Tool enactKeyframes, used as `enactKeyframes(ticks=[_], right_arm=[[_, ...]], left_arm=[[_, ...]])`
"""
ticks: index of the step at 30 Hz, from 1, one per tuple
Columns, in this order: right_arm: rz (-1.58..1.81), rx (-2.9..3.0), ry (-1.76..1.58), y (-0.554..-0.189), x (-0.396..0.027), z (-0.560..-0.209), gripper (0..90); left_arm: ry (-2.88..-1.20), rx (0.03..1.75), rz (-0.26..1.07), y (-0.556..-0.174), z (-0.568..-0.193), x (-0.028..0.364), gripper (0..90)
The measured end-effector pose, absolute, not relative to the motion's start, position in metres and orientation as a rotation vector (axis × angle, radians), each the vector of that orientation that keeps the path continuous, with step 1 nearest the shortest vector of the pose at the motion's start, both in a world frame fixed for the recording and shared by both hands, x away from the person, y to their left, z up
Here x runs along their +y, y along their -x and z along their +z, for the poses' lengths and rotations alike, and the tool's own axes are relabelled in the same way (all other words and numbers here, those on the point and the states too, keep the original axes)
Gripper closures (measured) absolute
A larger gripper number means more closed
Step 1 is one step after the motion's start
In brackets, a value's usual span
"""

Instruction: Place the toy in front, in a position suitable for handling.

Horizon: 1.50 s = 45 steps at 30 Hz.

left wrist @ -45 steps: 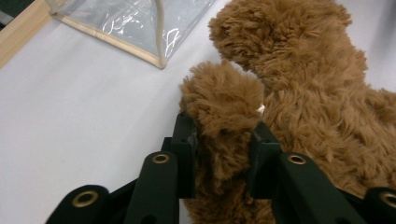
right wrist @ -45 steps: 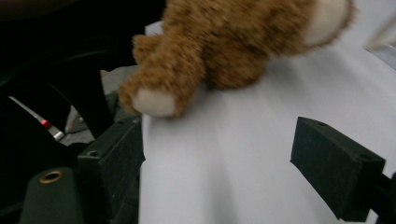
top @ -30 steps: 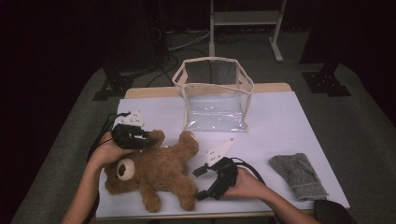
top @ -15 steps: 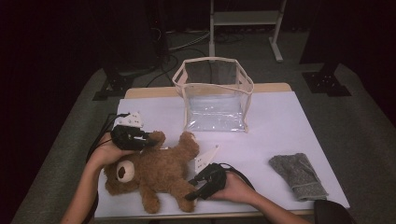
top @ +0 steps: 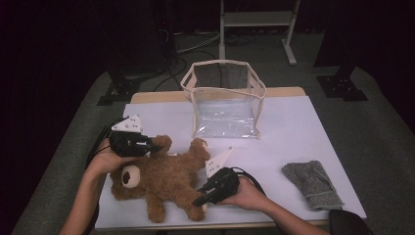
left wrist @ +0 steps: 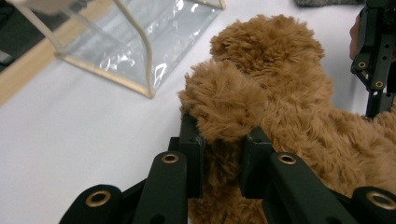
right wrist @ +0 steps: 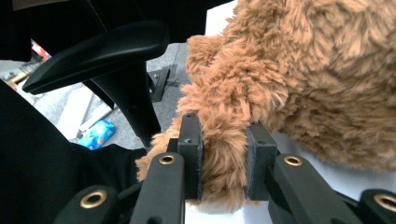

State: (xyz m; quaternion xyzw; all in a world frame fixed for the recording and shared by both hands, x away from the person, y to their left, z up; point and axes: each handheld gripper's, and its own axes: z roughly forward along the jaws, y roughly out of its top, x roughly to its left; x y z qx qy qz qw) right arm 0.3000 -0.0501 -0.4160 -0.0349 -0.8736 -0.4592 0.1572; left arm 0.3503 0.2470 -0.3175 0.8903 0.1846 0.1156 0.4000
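Teddy bear [top: 164, 178] flat on bench [top: 293, 142]: left claw [top: 152, 145] clamps an arm, right claw [top: 201, 199], jaws just closing, pinches a leg; lift both evenly toward clear bag [top: 225, 105].

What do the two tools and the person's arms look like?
Both the left tool and the right tool are black, with brass-coloured rivets on the jaw links. Each carries a grey three-cornered plate and trails a black cable. The forearms are bare, without sleeves.

I am working in what looks like a dark lab or studio. My white table [top: 293, 132] stands on grey carpet, with a metal equipment stand [top: 257, 19], floor cables [top: 191, 46] and an office chair's armrest [right wrist: 102, 46] around it.
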Motion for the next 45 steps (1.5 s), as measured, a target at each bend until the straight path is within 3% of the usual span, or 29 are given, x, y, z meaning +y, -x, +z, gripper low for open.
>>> enactKeyframes(ticks=[10,22,31,41,44,45], right_arm=[[-1.396,-2.461,0.052,-0.296,-0.076,-0.372,72.6],[-1.462,-2.481,0.139,-0.291,-0.164,-0.335,72.5],[-1.435,-2.473,0.32,-0.29,-0.235,-0.361,72.4],[-1.357,-2.46,0.514,-0.295,-0.268,-0.412,71.4],[-1.362,-2.454,0.534,-0.294,-0.271,-0.42,65.8],[-1.354,-2.458,0.532,-0.294,-0.272,-0.419,57.4]], left_arm=[[-2.228,0.391,0.338,-0.341,-0.28,0.225,75.2],[-2.262,0.195,0.332,-0.35,-0.25,0.149,74.9],[-2.321,0.101,0.225,-0.371,-0.277,0.073,75.0],[-2.363,0.099,0.139,-0.39,-0.328,0.038,73.9],[-2.361,0.092,0.151,-0.392,-0.329,0.038,71.0],[-2.357,0.093,0.17,-0.391,-0.329,0.038,64.9]])
